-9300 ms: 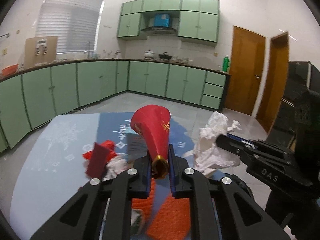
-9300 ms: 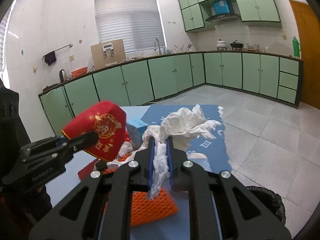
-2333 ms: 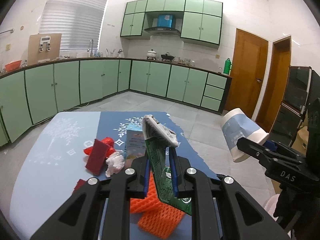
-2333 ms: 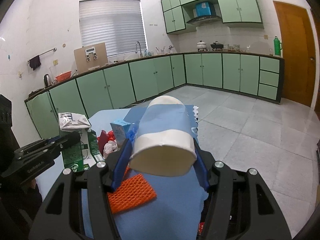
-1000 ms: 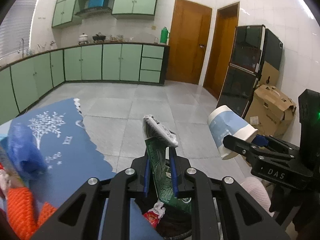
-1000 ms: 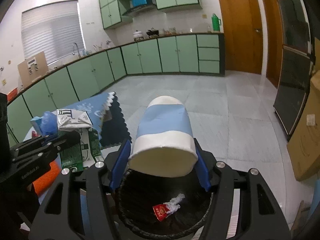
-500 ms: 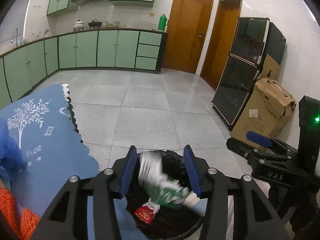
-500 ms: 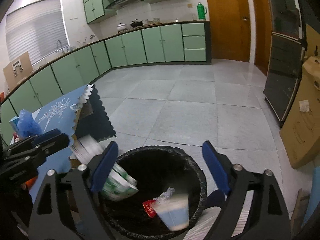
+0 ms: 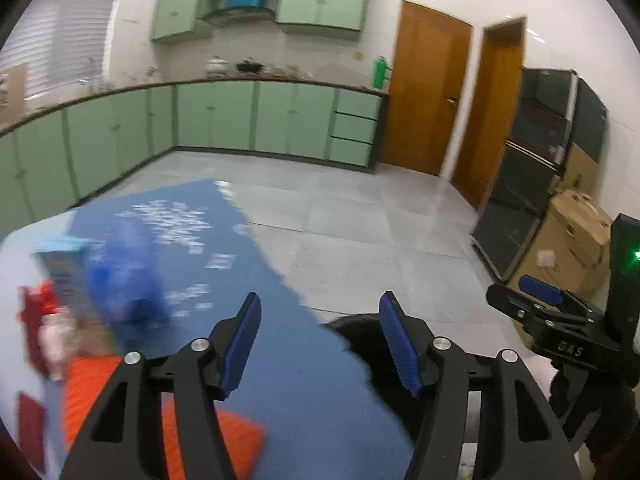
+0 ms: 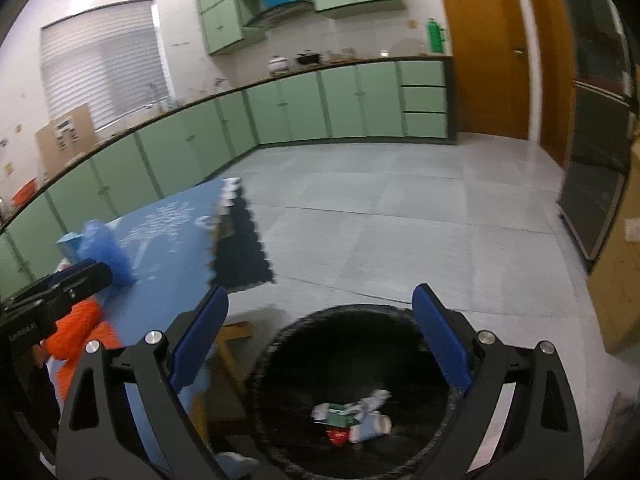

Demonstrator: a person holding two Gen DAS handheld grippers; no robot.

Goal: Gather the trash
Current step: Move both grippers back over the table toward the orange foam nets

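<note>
My left gripper (image 9: 320, 340) is open and empty, over the table's right end. My right gripper (image 10: 320, 340) is open and empty above the black trash bin (image 10: 280, 344). In the bin lie a green carton (image 10: 338, 414), a blue and white paper cup (image 10: 370, 432) and a red wrapper (image 10: 338, 436). On the blue tablecloth (image 9: 192, 232) remain a blue crumpled bag (image 9: 124, 276), a blue box (image 9: 60, 264), red scraps (image 9: 36, 304) and an orange foam net (image 9: 88, 392), all blurred. The bin's rim (image 9: 352, 324) shows between the left fingers.
Green cabinets (image 9: 216, 116) line the far wall. Two wooden doors (image 9: 428, 96), a black glass cabinet (image 9: 536, 184) and cardboard boxes (image 9: 576, 240) stand at the right. The grey tiled floor (image 10: 400, 216) lies beyond the bin.
Both grippers opened and dropped the green carton and the paper cup into the bin. The left gripper has since swung left, back over the table.
</note>
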